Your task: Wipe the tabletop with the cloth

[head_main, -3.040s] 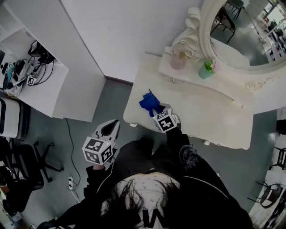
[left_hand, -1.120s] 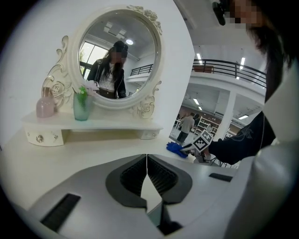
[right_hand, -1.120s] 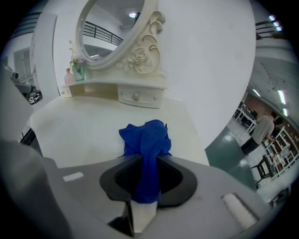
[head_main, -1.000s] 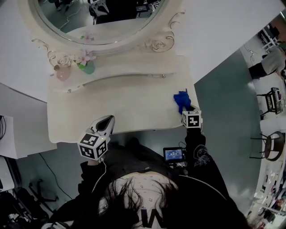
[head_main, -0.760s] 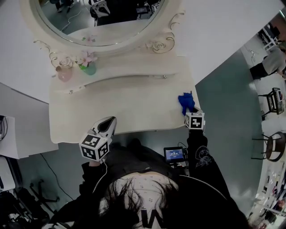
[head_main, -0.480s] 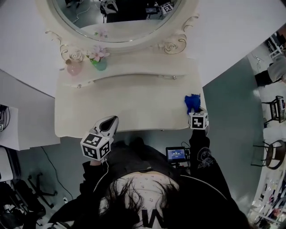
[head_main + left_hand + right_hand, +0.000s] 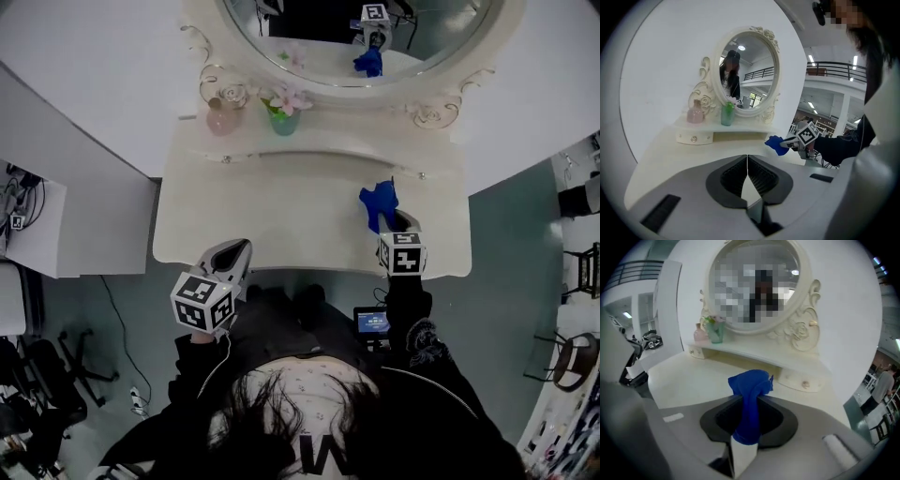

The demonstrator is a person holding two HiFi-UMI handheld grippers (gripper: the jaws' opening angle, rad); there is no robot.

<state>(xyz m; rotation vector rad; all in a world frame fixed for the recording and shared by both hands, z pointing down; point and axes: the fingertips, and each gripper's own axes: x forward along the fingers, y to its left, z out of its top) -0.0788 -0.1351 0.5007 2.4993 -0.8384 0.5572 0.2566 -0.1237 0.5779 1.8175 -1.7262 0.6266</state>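
- While the right gripper [image 7: 397, 223] bites down on the blue cloth [image 7: 379, 202], the cloth sits over the right-hand part of the cream tabletop [image 7: 281, 216], not far from the front edge.
- In the right gripper view, the right gripper [image 7: 749, 430] has its jaws pinched on a narrow neck of the cloth [image 7: 750, 383], and the rest bunches up in a crumpled knot above them.
- Whether the cloth actually presses on the surface is hard to call from here.
- Over on the other side, the left gripper [image 7: 232, 255] hangs at the front edge of the tabletop, left of centre, well apart from the cloth.
- Its own view shows the left gripper [image 7: 747, 172] with jaws closed flat together, nothing between them.
- At the back, a raised shelf [image 7: 328, 142] carries a pink bottle [image 7: 223, 116] and, just beside it, a green vase [image 7: 284, 120] with flowers.
- Behind that, the oval mirror [image 7: 328, 37] reflects the blue cloth and a marker cube.
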